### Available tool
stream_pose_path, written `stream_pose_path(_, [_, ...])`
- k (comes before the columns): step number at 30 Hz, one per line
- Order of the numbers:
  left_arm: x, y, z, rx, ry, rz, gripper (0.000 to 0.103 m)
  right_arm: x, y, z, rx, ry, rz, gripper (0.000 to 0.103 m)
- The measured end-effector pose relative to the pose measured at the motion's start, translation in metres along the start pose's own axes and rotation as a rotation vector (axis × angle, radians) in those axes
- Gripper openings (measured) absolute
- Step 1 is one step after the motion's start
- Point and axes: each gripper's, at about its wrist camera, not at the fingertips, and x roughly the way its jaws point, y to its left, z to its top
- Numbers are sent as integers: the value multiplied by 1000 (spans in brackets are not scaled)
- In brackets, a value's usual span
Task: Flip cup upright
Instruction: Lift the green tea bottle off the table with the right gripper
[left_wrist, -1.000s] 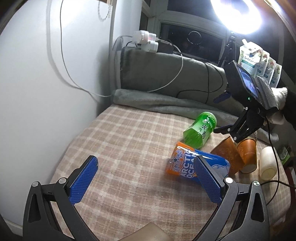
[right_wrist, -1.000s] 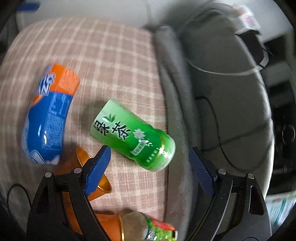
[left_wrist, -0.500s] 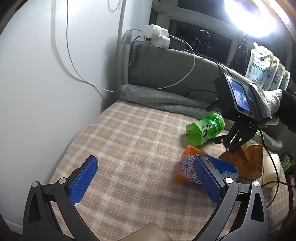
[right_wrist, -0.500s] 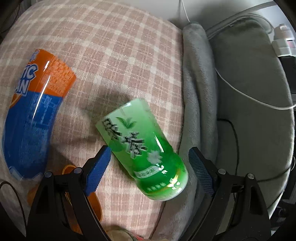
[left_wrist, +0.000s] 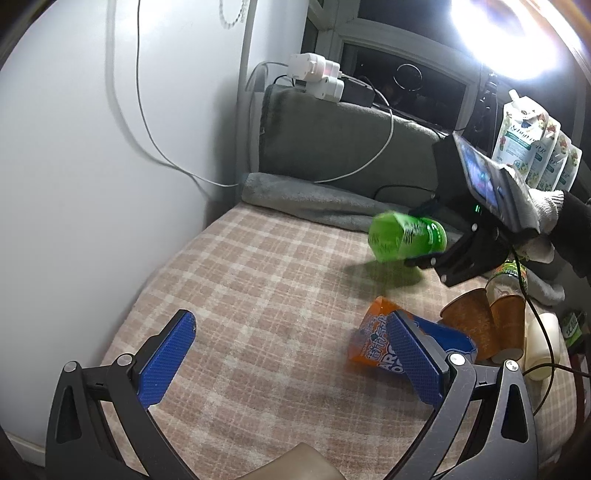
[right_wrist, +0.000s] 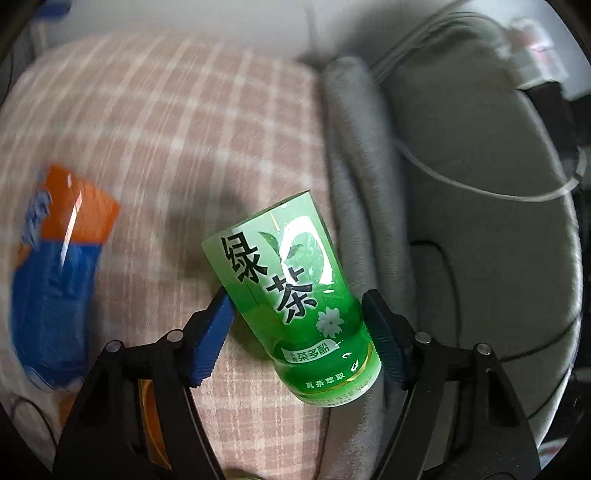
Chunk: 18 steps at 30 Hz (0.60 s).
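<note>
Glaring lamp (left_wrist: 517, 33) top right; blurred, fisheye-warped edges.

orange-and-blue cup (right_wrist: 55, 280) motion-blurred, cut by left edge, green cup (left_wrist: 406, 236) smeared, lettering unreadable in left wrist view

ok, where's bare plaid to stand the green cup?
Free: plaid blanket between the wall, the grey throw and the left tool. Crowded: the right, with the orange-blue cup, brown cups and cable. The right tool has the green cup.
</note>
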Motion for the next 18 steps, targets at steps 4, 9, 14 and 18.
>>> stream_pose_path(4, [-6,-3,1,9,-17,-7,102,-26,-19,2,99,-84,-22,73])
stream_pose_path(9, [-14,-8,1,24,-40,-22,102,-62,2,3,205,-164,-36,73])
stream_pose_path(14, [-27,-17,-3,52,-64,-45,102,-113,31,-19,274,-209,-52,73])
stream_pose_path(18, [-37,-25,-8,74,-77,-62,102,-143,46,-36,343,-232,-56,73])
